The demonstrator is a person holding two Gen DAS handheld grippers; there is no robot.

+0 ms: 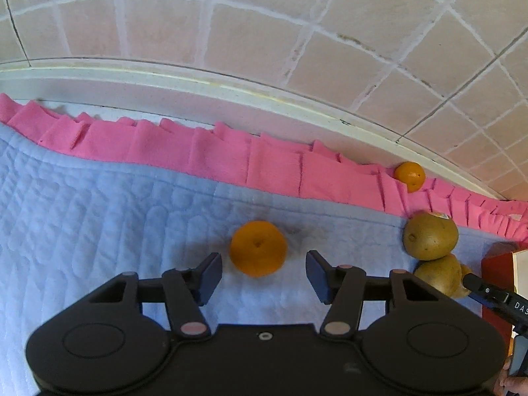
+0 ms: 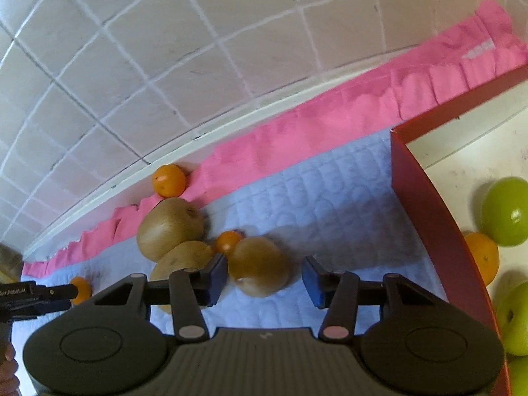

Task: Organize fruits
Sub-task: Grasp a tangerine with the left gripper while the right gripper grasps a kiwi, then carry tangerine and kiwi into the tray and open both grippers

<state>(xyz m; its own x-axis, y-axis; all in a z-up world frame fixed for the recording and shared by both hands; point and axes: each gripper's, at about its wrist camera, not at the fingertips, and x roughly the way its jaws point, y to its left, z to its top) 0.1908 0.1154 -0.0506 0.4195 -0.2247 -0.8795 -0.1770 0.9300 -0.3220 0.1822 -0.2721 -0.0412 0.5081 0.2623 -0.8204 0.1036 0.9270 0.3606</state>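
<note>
A: Item one, left claw [image 1: 264, 272]. Why placed so?
B: Its jaws stand part open on either side of an orange [image 1: 258, 248] at centre frame, gaps showing on both sides; likely set for a pick. Nothing held.
A: Item two, right claw [image 2: 265, 279]?
B: Part open around a kiwi [image 2: 260, 266] at lower centre. The left pad [image 2: 217, 275] is touching or nearly touching; the right stands apart. Not gripped.
A: Appearance?
B: Orange: round, bright, navel up, lying on the blue quilted cloth [image 1: 99, 214]. Kiwi: brown, dull, oval.
A: Destination?
B: Judged to be the red-rimmed tray [image 2: 425, 198] at right, already holding green apples [image 2: 505, 211] and an orange.
</note>
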